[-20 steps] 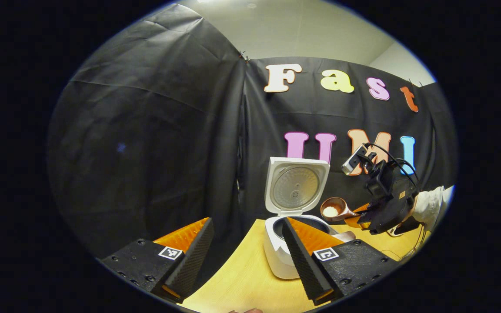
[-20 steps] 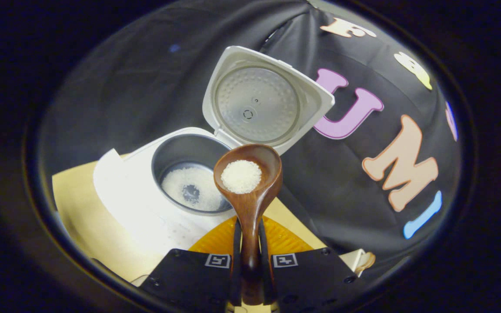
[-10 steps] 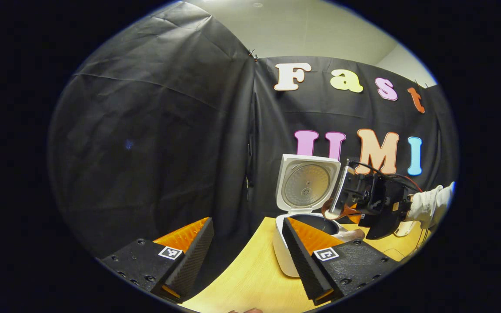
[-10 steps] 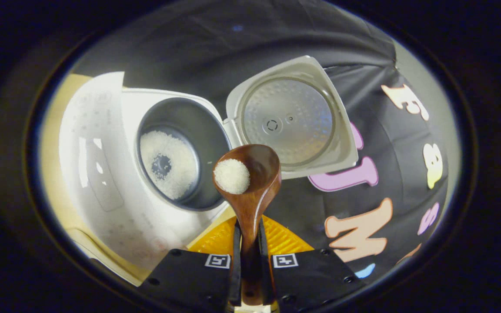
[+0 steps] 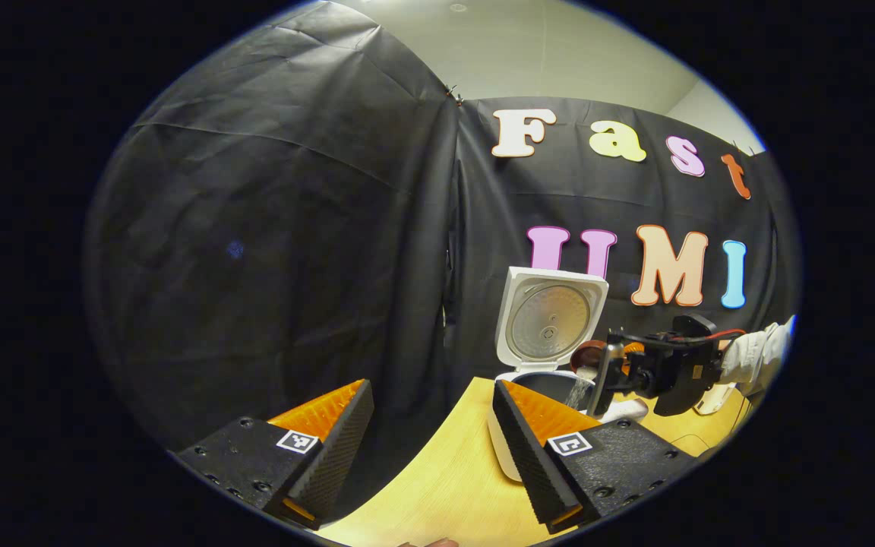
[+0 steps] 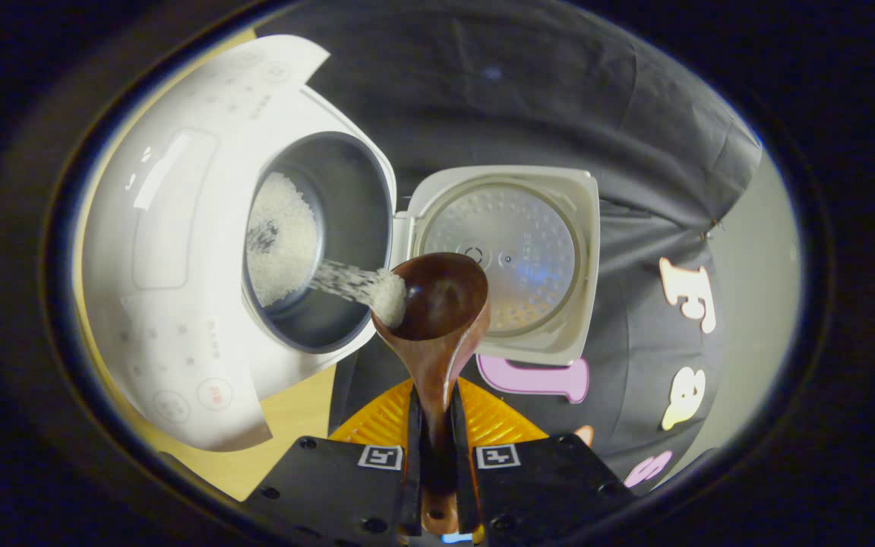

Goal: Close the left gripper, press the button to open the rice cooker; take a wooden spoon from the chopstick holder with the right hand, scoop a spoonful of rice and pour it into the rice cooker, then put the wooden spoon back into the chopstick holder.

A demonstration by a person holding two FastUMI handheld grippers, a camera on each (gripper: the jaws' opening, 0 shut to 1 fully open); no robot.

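Black cloth backs the wooden worktop [image 5: 437, 486] where the white rice cooker [image 6: 179, 304] stands with its lid [image 6: 506, 258] up.

My right tongs [image 6: 434, 456] are clamped on the wooden spoon [image 6: 437, 319] handle, its bowl tipped sideways just ahead of them above the pot's rim, rice [image 6: 346, 285] streaming from it into the inner pot [image 6: 323, 235]. My left tongs [image 5: 430, 448] stand apart, holding nothing, near the cooker's front, with the right tongs and a white sleeve [image 5: 756, 353] beyond.
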